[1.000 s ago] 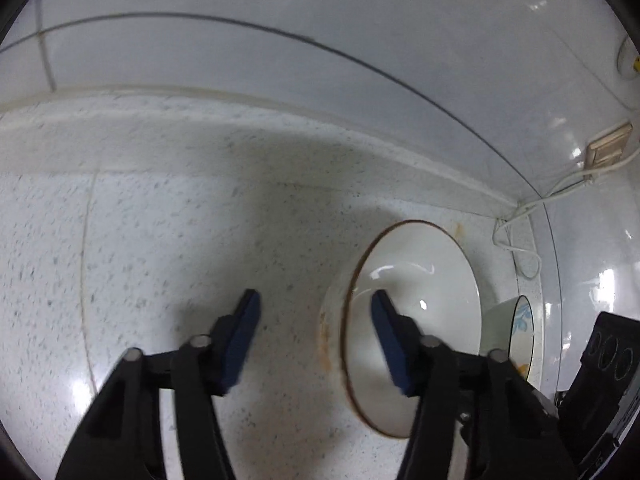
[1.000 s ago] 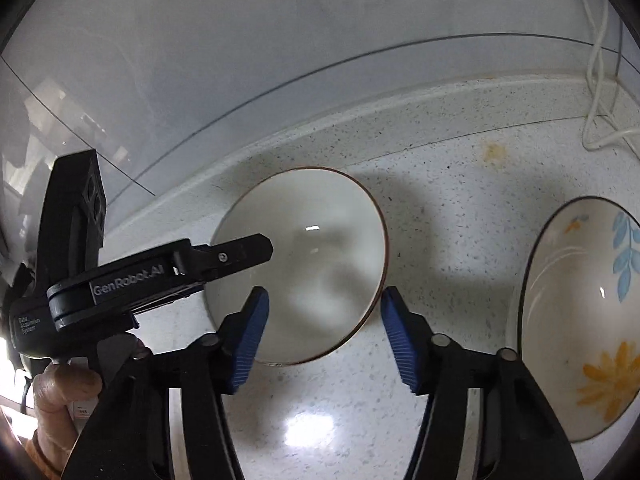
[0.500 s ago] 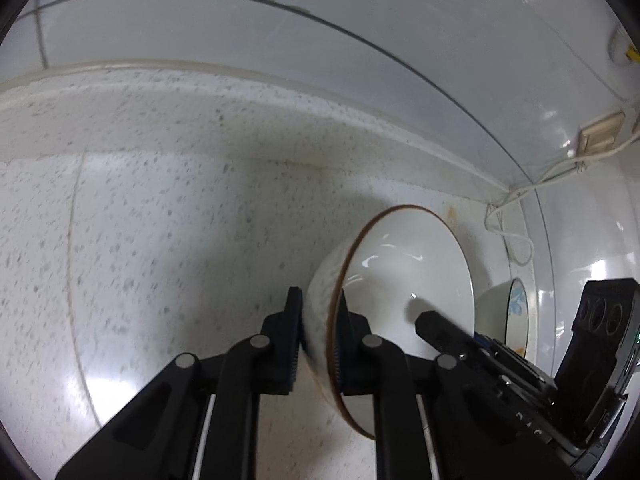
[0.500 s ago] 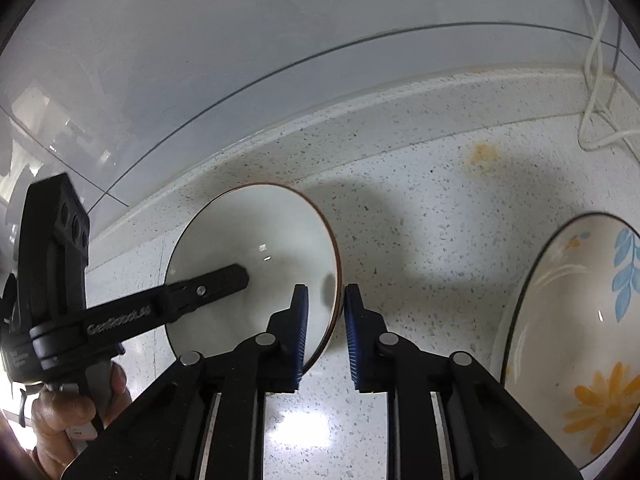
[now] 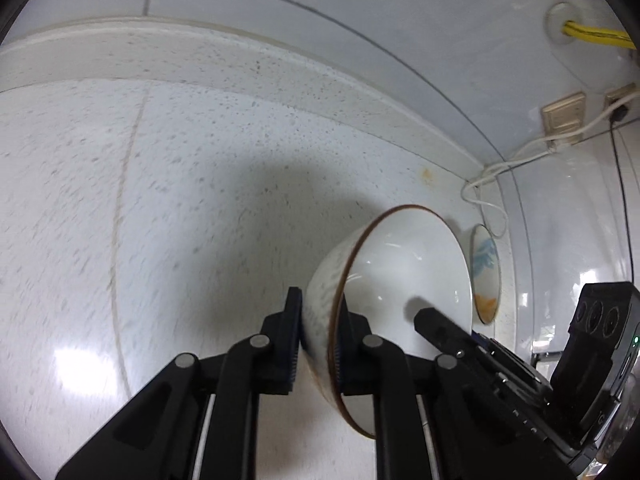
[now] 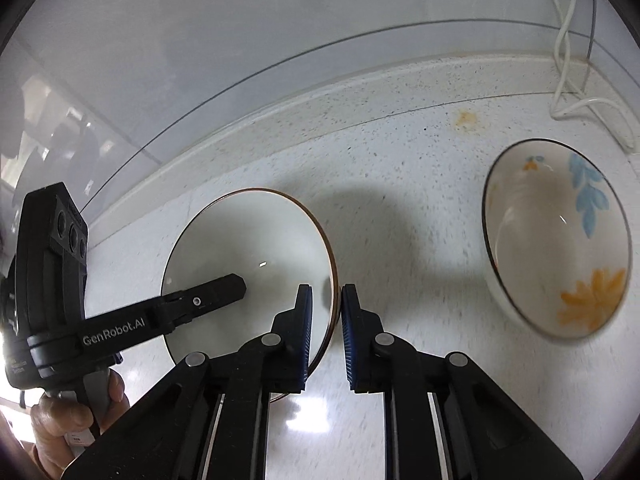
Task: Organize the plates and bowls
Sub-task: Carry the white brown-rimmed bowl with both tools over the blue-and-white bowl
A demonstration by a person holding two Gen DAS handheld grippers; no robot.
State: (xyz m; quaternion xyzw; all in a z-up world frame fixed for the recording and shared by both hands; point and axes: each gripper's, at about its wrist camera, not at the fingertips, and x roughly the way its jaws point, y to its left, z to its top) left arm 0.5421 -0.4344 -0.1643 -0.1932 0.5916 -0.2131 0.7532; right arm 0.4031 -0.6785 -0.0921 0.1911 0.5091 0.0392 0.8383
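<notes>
Bowl (image 5: 404, 280) rim pinched by our left tool (image 5: 316, 340), raised off the speckled surface (image 5: 160, 200). Right view: our right tool (image 6: 325, 334) clamps the opposite rim; floral bowl (image 6: 556, 236) sits apart. Step: two-handed carry. Next: level transfer, likely nesting into floral bowl.

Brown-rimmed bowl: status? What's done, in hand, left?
Done: nothing looks stacked yet. In hand: both claws are shut on opposite sides of the brown-rimmed bowl's rim, the left claw on one side, the right claw on the other. It appears lifted, judging by its shadow on the counter. Left: the flowered bowl sits apart and untouched, so pairing or stacking the two likely remains.
</notes>
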